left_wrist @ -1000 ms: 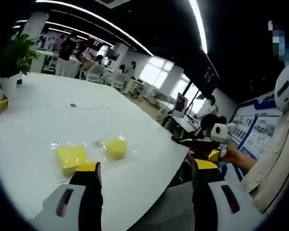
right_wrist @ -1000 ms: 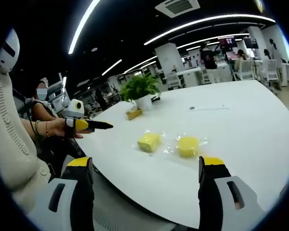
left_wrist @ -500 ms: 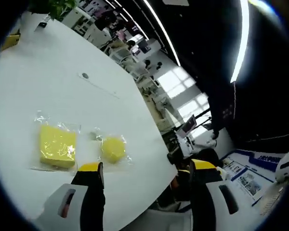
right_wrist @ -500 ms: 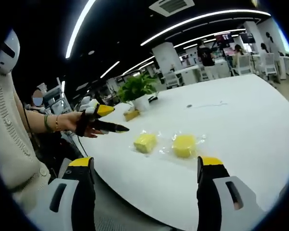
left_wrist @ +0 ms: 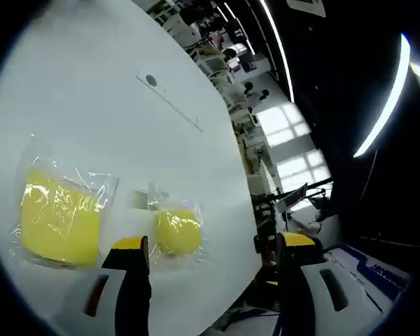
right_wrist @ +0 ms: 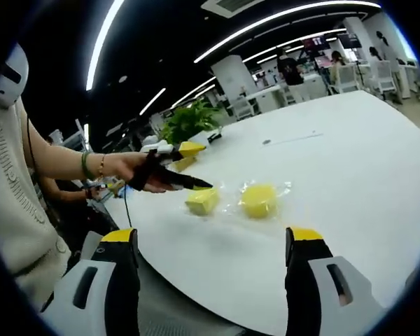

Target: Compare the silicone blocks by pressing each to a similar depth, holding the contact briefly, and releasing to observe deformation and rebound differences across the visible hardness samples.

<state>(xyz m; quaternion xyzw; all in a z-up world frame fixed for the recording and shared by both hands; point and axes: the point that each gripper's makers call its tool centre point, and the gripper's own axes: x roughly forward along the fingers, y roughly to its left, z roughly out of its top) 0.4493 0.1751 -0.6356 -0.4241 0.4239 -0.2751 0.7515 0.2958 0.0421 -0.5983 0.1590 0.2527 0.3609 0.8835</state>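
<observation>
Room: open office, white table (left_wrist: 91,105) under strip lights.
Left gripper view: left gripper (left_wrist: 208,246) jaws apart, holding nothing; square block (left_wrist: 59,225) and round block (left_wrist: 177,231), both bagged, near the table's edge, just ahead.
Right gripper view: right gripper (right_wrist: 211,239) jaws spread, holding nothing, back off the edge; left gripper is nearer, tips over the square block (right_wrist: 201,200).

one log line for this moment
left gripper: open, over square block | right gripper: open, back | round block: untouched
</observation>
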